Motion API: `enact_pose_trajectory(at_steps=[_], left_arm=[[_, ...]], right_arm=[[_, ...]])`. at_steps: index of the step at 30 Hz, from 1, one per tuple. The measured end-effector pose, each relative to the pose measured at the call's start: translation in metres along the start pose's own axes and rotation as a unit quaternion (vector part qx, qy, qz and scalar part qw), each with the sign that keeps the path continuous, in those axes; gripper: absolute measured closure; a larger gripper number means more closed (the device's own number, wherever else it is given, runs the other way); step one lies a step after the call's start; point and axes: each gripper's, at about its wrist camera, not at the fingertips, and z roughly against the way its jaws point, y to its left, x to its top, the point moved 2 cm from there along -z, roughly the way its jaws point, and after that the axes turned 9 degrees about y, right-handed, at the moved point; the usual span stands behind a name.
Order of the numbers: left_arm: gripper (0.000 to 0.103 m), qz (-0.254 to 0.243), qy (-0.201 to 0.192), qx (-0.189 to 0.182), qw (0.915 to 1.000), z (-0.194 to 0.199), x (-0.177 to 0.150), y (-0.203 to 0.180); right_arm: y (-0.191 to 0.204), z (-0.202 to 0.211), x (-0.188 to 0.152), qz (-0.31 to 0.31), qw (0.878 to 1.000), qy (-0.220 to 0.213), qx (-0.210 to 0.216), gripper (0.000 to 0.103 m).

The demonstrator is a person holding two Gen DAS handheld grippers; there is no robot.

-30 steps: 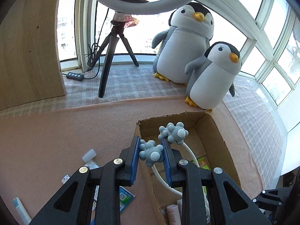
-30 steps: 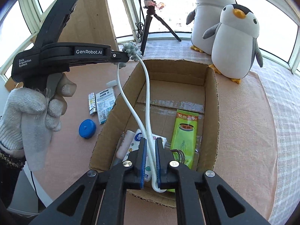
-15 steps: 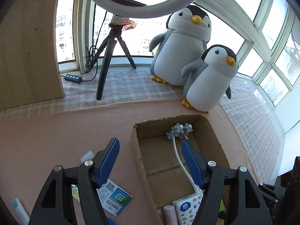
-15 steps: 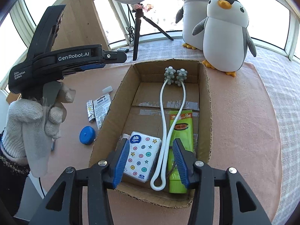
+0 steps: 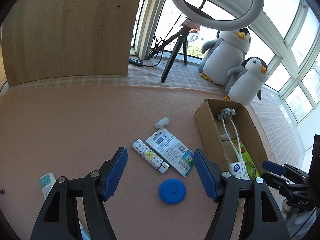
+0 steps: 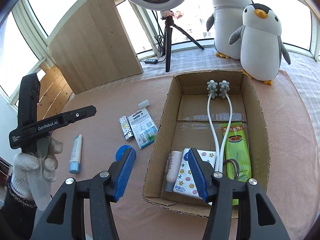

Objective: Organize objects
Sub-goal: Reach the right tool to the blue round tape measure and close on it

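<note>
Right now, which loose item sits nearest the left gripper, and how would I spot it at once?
Start at the cardboard box on the pink cloth and look at the items lying left of it. Nearest the open left gripper is the blue disc. It is the only round, solid blue piece; the neighbouring patterned lighter and white packet are long and printed.

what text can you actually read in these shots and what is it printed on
"GenRobot.AI": side of the left gripper, seen in the right wrist view.
"Data Acquisition System": small print on the same gripper's body.
"DAS": black body of the right gripper, seen in the left wrist view.
Too small or blurred to read: white packet, green sachet, tissue pack, tube.
</note>
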Motion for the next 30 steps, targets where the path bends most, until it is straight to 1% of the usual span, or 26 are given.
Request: enact_pose_trajectory(at_steps=[4, 8, 11, 17, 21, 25, 30], left_arm=[[0.031, 0.013, 0.005, 0.003, 0.9999, 0.012, -0.027, 0.027], [0.031, 0.013, 0.008, 0.008, 0.9999, 0.023, -0.052, 0.044], [0.031, 0.016, 0.013, 0.003, 0.9998, 0.028, -0.067, 0.052], [0.031, 0.019, 0.021, -0.006, 0.9996, 0.037, -0.095, 0.066], [0.031, 0.030, 0.020, -0.011, 0.9993, 0.042, -0.107, 0.078], [0.031, 0.039, 0.031, -0.015, 0.9987, 0.041, -0.120, 0.089], [0.031, 0.048, 0.039, -0.019, 0.9979, 0.041, -0.132, 0.099]], right_arm=[[0.027, -0.004, 0.006, 0.024, 1.000, -0.015, 0.005, 0.051], [0.051, -0.015, 0.013, 0.037, 0.999, -0.008, 0.026, 0.050], [0.067, -0.028, 0.018, 0.039, 0.998, 0.011, 0.038, 0.050], [0.089, -0.063, 0.017, 0.024, 0.995, 0.072, 0.058, 0.050], [0.094, -0.083, 0.011, 0.007, 0.995, 0.090, 0.046, 0.050], [0.089, -0.102, 0.008, -0.026, 0.993, 0.108, 0.038, 0.050], [0.085, -0.121, 0.012, -0.045, 0.992, 0.119, 0.008, 0.050]])
